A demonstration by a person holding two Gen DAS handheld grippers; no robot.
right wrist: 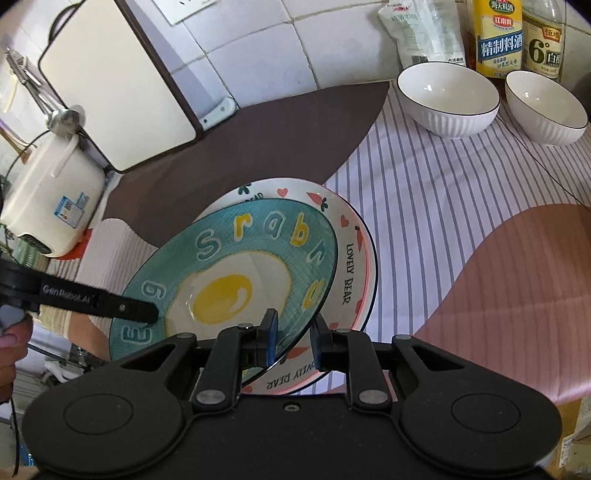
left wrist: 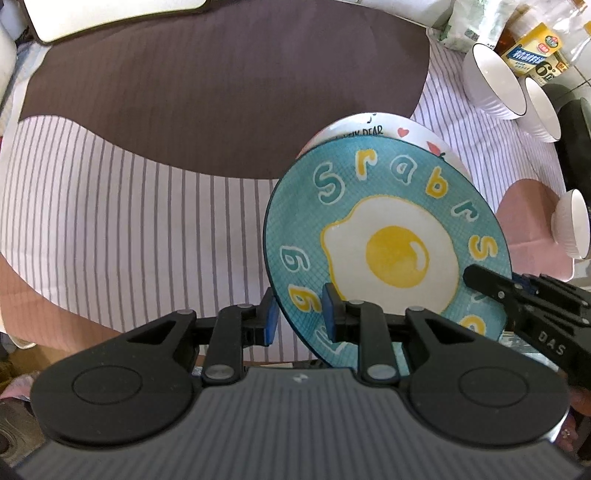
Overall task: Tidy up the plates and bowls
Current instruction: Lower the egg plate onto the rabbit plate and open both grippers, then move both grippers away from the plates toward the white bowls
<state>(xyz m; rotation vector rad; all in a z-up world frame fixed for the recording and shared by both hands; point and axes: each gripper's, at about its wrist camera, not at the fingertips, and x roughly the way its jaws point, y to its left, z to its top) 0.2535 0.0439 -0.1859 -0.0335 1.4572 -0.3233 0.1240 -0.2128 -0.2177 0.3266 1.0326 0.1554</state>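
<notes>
A teal plate (left wrist: 388,229) (right wrist: 236,266) with a fried-egg picture hangs tilted just over a white "LOVELY DEAR" plate (left wrist: 369,127) (right wrist: 351,258) that lies on the striped cloth. My left gripper (left wrist: 300,317) is shut on the teal plate's near rim, one blue pad on each side. In the right wrist view, my right gripper (right wrist: 294,338) is shut on the opposite rim. Each gripper also shows in the other's view: the right gripper (left wrist: 484,278) at the plate's right edge, the left gripper (right wrist: 146,314) at its left edge. Whether the two plates touch I cannot tell.
Two white ribbed bowls (right wrist: 447,99) (right wrist: 546,107) stand at the back right, with bottles (right wrist: 498,37) and a pouch (right wrist: 424,33) behind them. A smaller white bowl (left wrist: 572,225) sits at the right. A rice cooker (right wrist: 51,195) and a cutting board (right wrist: 110,81) stand at the back left.
</notes>
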